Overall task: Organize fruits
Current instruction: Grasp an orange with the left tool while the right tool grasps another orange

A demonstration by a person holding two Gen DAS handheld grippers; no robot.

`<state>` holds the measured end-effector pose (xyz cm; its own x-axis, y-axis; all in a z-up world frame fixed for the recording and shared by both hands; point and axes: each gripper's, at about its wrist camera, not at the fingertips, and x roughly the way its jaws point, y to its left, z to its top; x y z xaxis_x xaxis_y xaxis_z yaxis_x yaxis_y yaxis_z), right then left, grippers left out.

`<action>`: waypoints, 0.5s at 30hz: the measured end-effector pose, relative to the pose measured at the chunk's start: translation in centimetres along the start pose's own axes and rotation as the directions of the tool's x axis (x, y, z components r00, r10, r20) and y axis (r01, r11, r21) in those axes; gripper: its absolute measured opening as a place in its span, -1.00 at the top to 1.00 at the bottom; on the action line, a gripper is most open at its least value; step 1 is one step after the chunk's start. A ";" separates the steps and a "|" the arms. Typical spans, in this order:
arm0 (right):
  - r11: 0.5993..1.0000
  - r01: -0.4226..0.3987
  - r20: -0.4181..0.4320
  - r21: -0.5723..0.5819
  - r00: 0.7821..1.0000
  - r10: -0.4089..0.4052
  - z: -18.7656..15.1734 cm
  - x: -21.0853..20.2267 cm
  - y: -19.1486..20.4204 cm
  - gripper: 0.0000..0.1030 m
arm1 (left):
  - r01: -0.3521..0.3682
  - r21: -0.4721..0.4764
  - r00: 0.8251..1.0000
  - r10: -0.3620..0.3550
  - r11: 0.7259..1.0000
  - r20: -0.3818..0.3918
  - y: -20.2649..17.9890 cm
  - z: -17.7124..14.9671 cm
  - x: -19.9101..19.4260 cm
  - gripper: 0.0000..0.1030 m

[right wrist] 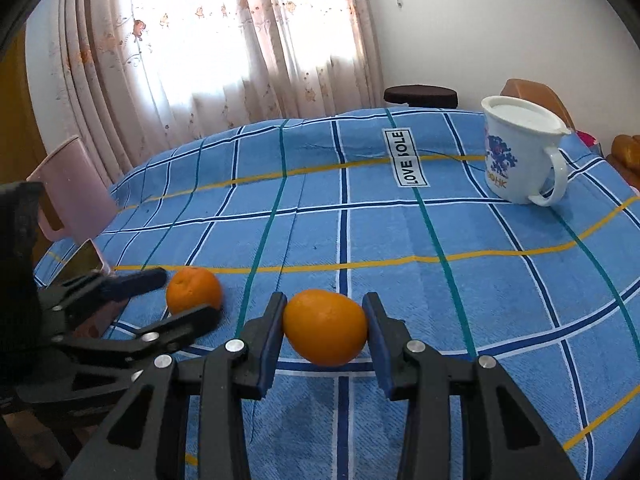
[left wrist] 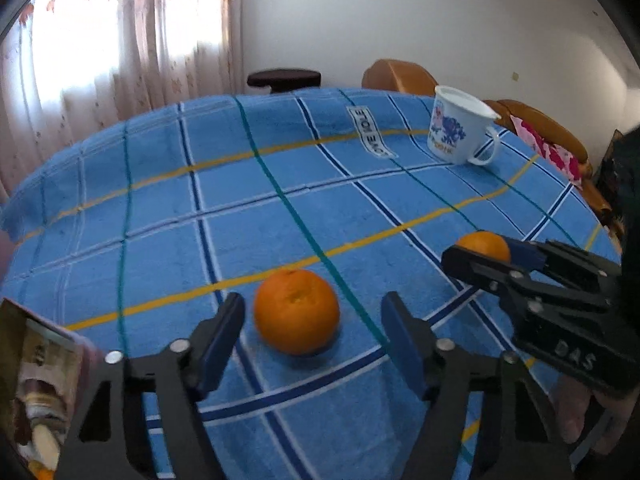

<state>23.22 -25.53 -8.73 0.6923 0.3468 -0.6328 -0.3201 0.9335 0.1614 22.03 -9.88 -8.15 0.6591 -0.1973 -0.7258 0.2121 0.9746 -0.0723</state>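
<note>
Blue plaid tablecloth (right wrist: 400, 240) spreads under our grippers. Our right gripper (right wrist: 325, 328) clamps one orange (right wrist: 325, 327). Our left gripper (left wrist: 312, 320) gapes around a second orange (left wrist: 297, 311), pads clear.

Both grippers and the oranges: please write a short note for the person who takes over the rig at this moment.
Right gripper: shut on one orange, over the blue checked cloth.
Left gripper: open, a second orange sits on the cloth between its fingers, not gripped.
White mug: upright at the far right, lid on.
Done: one orange gripped.
Left: grip the second orange, put both where the fruit belongs; that place is not shown.
</note>
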 end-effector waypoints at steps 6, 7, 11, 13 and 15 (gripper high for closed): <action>1.000 -0.021 -0.011 0.000 1.000 0.021 0.0 0.2 0.0 0.21 | -0.008 -0.034 0.999 0.007 0.999 -0.038 0.8 0.2 1.3 0.01; 1.000 -0.026 -0.015 -0.003 1.000 0.026 0.0 0.3 0.0 0.21 | -0.004 -0.040 0.999 0.003 0.999 -0.039 1.1 0.2 1.2 0.04; 0.999 -0.032 -0.003 -0.015 0.999 0.032 0.0 0.1 0.2 0.21 | 0.023 -0.046 0.999 -0.024 0.999 -0.033 1.3 -0.1 1.0 0.06; 0.999 -0.034 0.007 -0.021 0.999 0.034 -0.1 -0.1 0.3 0.21 | 0.029 -0.044 0.999 -0.030 0.999 -0.025 1.2 -0.3 0.7 0.06; 0.999 -0.034 0.022 -0.027 0.999 0.034 -0.2 -0.4 0.4 0.21 | 0.027 -0.035 1.000 -0.027 0.999 0.002 1.0 -0.4 0.0 0.06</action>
<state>22.72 -25.26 -8.54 0.6951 0.3805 -0.6099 -0.3605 0.9185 0.1622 21.99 -8.88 -8.52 0.6547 -0.2238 -0.7220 0.2045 0.9720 -0.1158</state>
